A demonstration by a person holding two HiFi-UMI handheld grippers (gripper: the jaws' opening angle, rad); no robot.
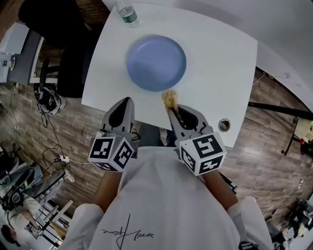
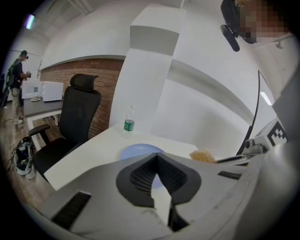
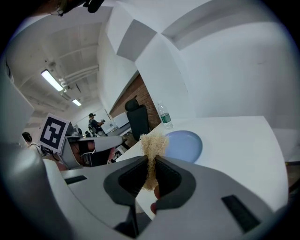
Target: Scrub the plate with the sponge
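Plate [image 1: 156, 62] not yet scrubbed, sponge [image 1: 169, 99] at the ready

Lies flat at the middle of the white table [image 1: 220, 58], with a water bottle [image 1: 127, 13] at the far edge. Done, by the look of it: only 1 step, picking up the tan fibrous sponge, pinched in the right gripper [image 1: 172, 108] and poking out just beside the near rim. No contact apparent. Left gripper [image 1: 128, 101] pressed together on nothing, near the same rim. Left to do, seemingly: all the rubbing.

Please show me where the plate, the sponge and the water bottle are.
plate [image 1: 156, 63], head view, centre of the blue dish
sponge [image 1: 169, 99], head view, its free fibrous end
water bottle [image 1: 127, 13], head view, its body near the label
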